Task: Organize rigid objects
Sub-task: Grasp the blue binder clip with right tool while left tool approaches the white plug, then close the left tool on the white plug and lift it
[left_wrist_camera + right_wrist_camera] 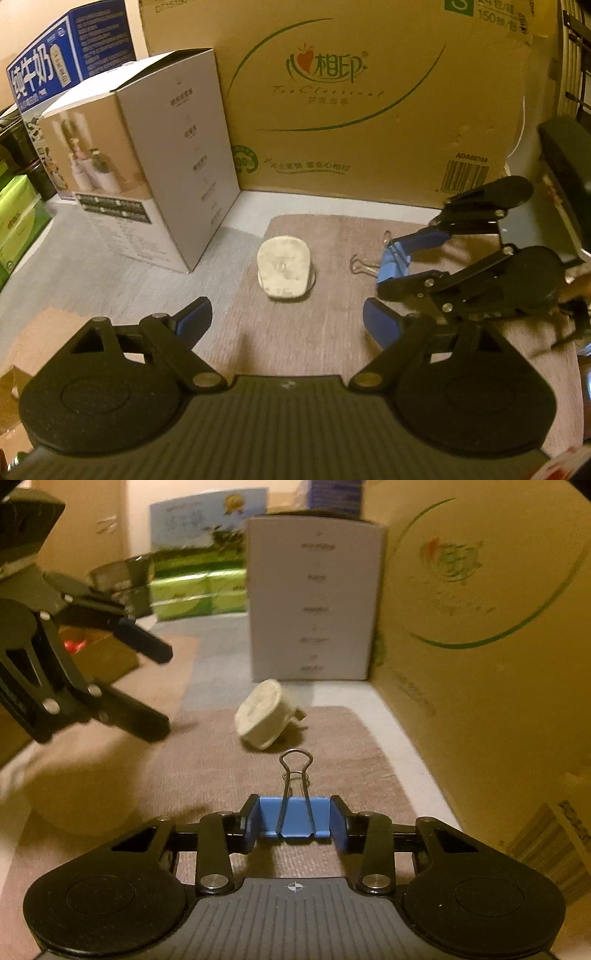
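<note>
A blue binder clip (294, 818) with wire handles sits between the pads of my right gripper (294, 823), which is shut on it just above the brown mat (207, 760). In the left wrist view the same clip (397, 260) shows held by the right gripper (400, 258) at the right. A white plug adapter (283, 268) lies on the mat, also in the right wrist view (260, 714). My left gripper (288, 325) is open and empty, short of the adapter; it also shows in the right wrist view (162, 690).
A white product box (147, 162) stands at the left behind the mat. A large cardboard carton (351, 99) forms a wall at the back. Green packs (199, 590) and a blue milk carton (55, 70) are stacked far left.
</note>
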A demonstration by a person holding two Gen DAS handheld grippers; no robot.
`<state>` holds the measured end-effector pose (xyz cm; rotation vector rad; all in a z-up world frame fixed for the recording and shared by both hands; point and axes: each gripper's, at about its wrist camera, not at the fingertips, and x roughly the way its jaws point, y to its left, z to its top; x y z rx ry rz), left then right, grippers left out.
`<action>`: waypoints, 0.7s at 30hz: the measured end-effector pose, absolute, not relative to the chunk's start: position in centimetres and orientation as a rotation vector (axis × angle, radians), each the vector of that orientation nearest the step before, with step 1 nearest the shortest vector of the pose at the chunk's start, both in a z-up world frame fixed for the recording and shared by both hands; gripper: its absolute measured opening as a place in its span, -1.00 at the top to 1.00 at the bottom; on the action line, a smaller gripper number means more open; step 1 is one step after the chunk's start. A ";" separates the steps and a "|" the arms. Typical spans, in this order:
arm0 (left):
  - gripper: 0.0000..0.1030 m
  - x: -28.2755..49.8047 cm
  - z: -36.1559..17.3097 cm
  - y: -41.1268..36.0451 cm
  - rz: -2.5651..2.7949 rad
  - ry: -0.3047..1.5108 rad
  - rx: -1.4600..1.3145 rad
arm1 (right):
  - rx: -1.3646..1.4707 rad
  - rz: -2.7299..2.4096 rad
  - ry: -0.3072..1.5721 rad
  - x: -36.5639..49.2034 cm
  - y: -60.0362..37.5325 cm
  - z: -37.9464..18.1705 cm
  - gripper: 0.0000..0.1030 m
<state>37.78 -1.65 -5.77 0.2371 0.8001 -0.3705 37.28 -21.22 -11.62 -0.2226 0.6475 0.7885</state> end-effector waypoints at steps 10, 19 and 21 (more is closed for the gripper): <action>-0.33 41.9 -7.7 -2.8 -0.365 0.800 0.238 | -0.093 0.603 0.650 37.2 -23.1 -10.4 0.23; -0.01 43.8 -9.2 -3.1 -0.352 0.801 0.162 | -0.050 0.574 0.663 37.2 -23.5 -10.5 0.23; 0.09 44.2 -9.6 -3.1 -0.347 0.807 0.148 | -0.043 0.576 0.668 37.2 -23.5 -10.6 0.23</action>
